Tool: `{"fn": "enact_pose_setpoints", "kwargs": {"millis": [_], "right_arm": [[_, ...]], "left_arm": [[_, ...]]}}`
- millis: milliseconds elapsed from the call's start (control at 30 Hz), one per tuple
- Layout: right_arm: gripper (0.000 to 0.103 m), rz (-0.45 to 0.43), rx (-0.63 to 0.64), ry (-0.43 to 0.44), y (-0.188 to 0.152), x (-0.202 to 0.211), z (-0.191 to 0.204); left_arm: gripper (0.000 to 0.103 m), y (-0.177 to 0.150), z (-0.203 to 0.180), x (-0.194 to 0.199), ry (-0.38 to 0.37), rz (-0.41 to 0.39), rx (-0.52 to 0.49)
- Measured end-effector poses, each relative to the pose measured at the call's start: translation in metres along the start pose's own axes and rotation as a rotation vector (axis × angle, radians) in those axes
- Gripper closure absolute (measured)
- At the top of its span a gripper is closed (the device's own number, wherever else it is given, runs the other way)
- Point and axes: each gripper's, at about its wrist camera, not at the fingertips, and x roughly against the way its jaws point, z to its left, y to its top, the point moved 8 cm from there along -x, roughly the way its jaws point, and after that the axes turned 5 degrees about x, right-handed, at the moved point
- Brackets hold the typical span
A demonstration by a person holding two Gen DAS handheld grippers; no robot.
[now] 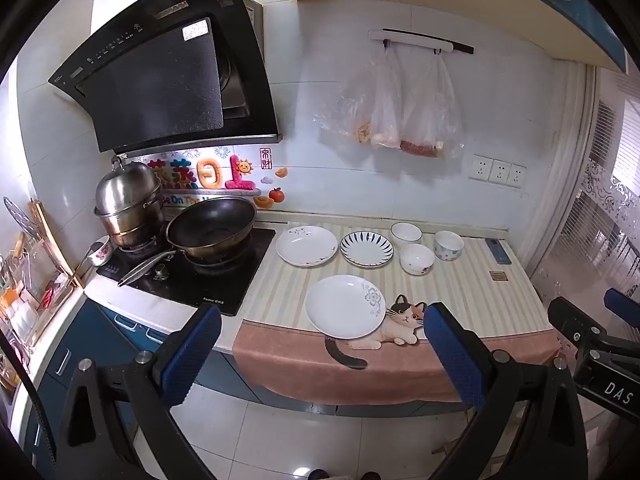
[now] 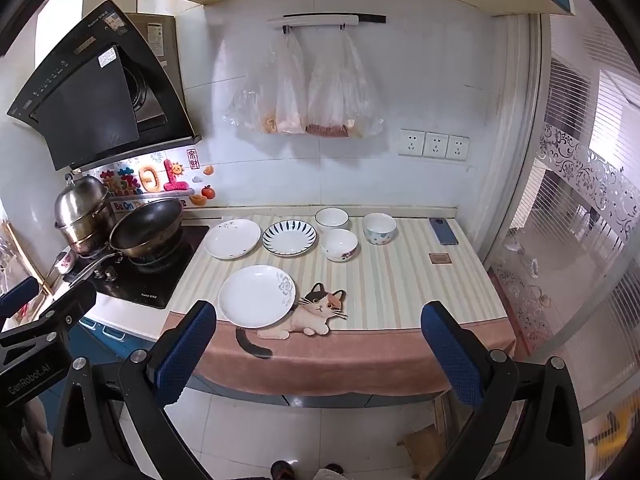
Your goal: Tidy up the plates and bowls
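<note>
Left gripper point(image 1: 322, 344) hangs in front of the counter, blue-padded fingers point(image 1: 192, 354) spread wide, nothing between them. Right gripper point(image 2: 318, 344) is the same: pads point(image 2: 450, 350) far apart, empty, held off the counter edge.

Just beyond the left fingertips, framed between them, sits the white flower-print plate point(image 1: 345, 306) at the near edge of the striped mat point(image 1: 460, 300), its rim touching the printed cat point(image 1: 404, 320). From the right wrist that plate point(image 2: 256, 296) lies just past the left-hand finger, the cat point(image 2: 316, 312) beside it between the pads.

Farther out, a back row: a white plate with small dark marks point(image 1: 307, 245), the blue-striped plate point(image 1: 367, 249) just right of it, apart. Right again, three bowls clustered: a blue-rimmed bowl point(image 1: 406, 234) at the back, a floral bowl point(image 1: 417, 259) in front of it, a patterned bowl point(image 1: 449, 245) to the right. The right wrist shows them ahead of the open gap, near the wall.

Beyond the right-hand finger lies a phone point(image 2: 443, 231). Far off past the left-hand finger: a wok point(image 1: 211, 227) and a steel steamer pot point(image 1: 127, 204) on the stove point(image 1: 224, 284).
</note>
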Motion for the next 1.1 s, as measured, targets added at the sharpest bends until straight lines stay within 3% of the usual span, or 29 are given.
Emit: {"fn": "enact_pose_setpoints", "kwargs": {"millis": [1100], "right_arm": [[0.000, -0.011, -0.005, 0.012, 0.0031, 0.0017, 0.0041]], "left_arm": [[0.000, 0.0034, 0.0034, 0.0021, 0.007, 0.004, -0.010]]}}
